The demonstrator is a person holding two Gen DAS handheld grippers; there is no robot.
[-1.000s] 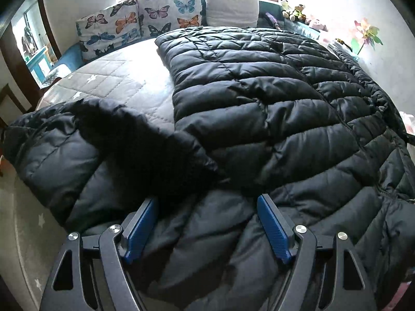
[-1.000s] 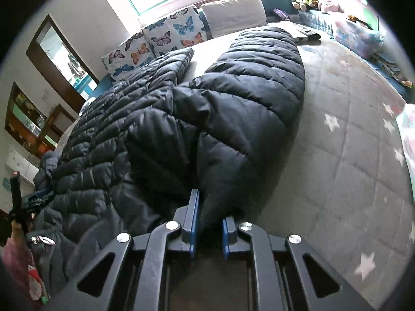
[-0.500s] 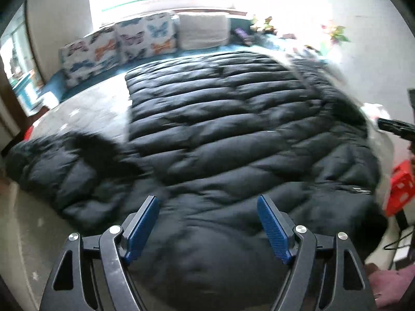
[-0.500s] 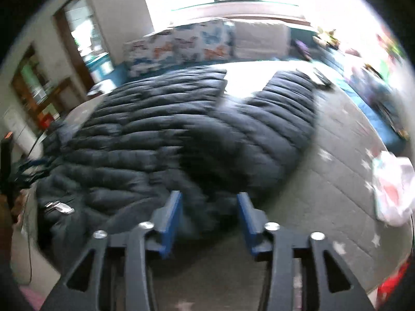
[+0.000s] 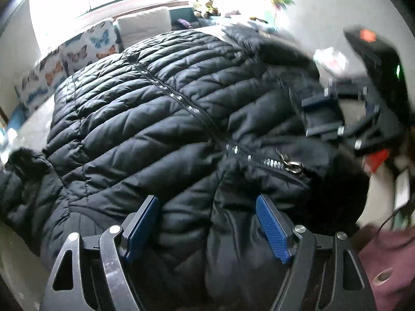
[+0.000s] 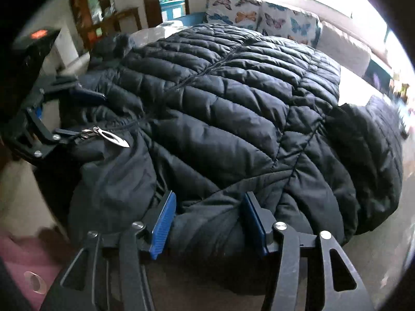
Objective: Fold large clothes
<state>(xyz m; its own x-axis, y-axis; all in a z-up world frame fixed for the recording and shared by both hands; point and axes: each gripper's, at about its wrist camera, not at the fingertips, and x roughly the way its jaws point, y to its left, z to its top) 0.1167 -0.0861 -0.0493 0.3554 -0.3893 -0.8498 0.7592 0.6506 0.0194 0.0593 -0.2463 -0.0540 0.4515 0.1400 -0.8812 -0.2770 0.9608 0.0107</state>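
Note:
A large black quilted puffer jacket [image 5: 160,119] lies front-up on the bed, zipped, with its silver zipper pull [image 5: 291,165] near the collar end. It fills the right wrist view [image 6: 233,108] too, with the pull [image 6: 114,138] at left. My left gripper [image 5: 207,223] is open, its blue pads either side of the jacket's near edge. My right gripper [image 6: 207,220] is open over the near edge on its side. Each gripper shows in the other's view: the right one [image 5: 337,119] and the left one [image 6: 54,111].
The jacket lies on a grey quilted bedspread [image 6: 363,83] with stars. Butterfly-print cushions [image 6: 262,18] and a white pillow [image 5: 145,26] line the far wall under the window. A wooden cabinet [image 6: 103,20] stands beyond the bed. The person's maroon clothing [image 5: 384,267] is close by.
The right gripper let go of the jacket and opened. Both grippers swung round to the collar end of the jacket. The left gripper stayed open.

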